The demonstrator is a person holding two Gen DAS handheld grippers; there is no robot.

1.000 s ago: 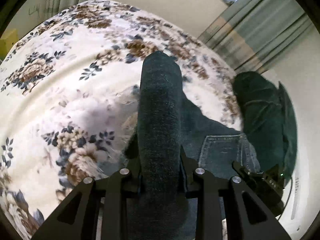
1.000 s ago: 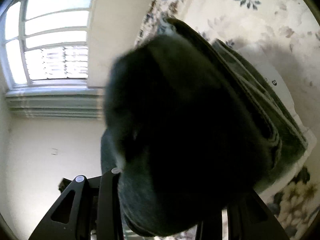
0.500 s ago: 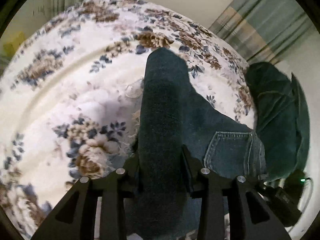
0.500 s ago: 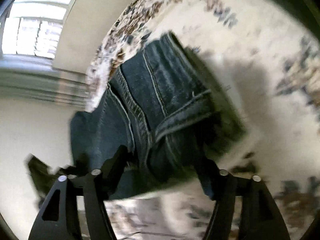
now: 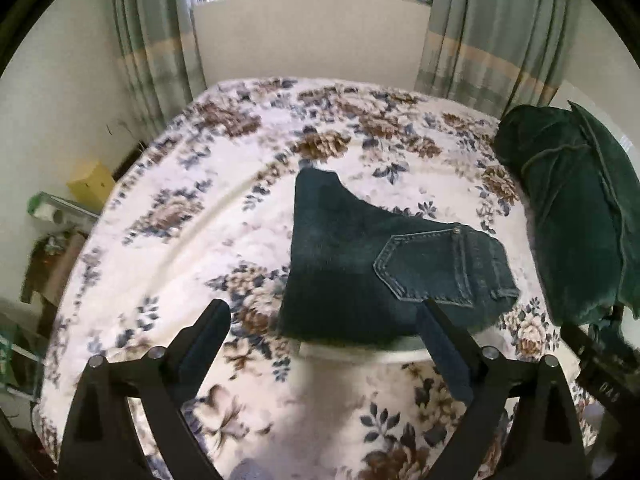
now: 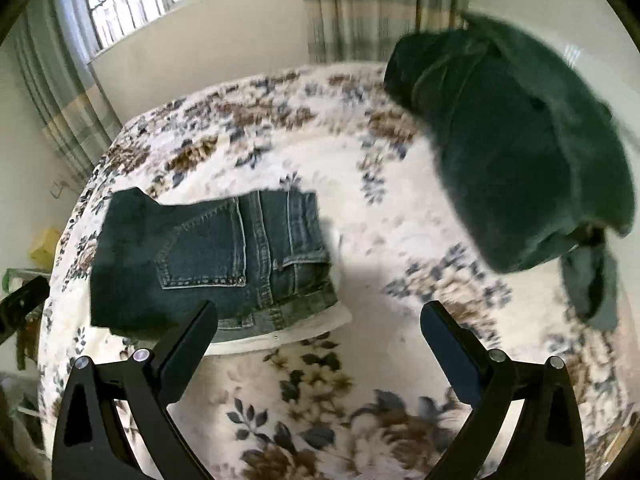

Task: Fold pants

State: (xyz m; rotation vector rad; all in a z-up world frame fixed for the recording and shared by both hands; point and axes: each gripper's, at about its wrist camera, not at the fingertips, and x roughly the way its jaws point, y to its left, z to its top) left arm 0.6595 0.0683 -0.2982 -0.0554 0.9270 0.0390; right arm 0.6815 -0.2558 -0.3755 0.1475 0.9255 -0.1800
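Folded jeans (image 5: 384,276) lie on the bed (image 5: 200,240), apparently clear beyond both grippers' just-opened, empty fingers (image 5: 208,336).

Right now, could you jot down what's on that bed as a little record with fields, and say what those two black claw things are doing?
surface: flowered blanket over the bed
jeans: folded flat, back pocket up, lying on something white
dark green clothes: a loose heap beside the jeans
left gripper: jaws have just been opening, wide apart, nothing between them
right gripper: jaws have just been opening, wide apart, nothing held
background: window and striped curtains
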